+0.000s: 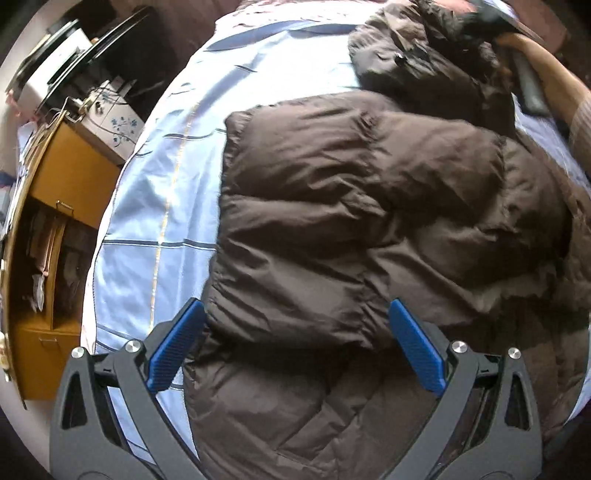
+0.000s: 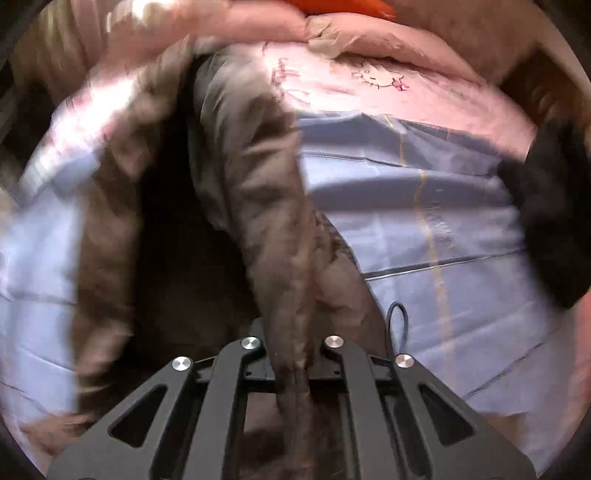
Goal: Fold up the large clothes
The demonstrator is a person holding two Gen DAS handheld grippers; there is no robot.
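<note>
A large brown puffer jacket (image 1: 351, 206) lies spread on a light blue checked bedsheet (image 1: 155, 206). My left gripper (image 1: 295, 332) is open, its blue pads (image 1: 177, 343) straddling a puffy folded part of the jacket from above. My right gripper (image 2: 295, 354) is shut on a fold of the jacket (image 2: 266, 206) and holds it lifted above the sheet (image 2: 424, 229); the picture is blurred. In the left wrist view the right gripper shows faintly at the far top right (image 1: 487, 18), at the jacket's dark hood end.
A yellow wooden cabinet (image 1: 62, 206) with a patterned box (image 1: 110, 122) on top stands left of the bed. A pink quilt (image 2: 369, 81) lies at the bed's far end. A black furry thing (image 2: 550, 221) sits at the right.
</note>
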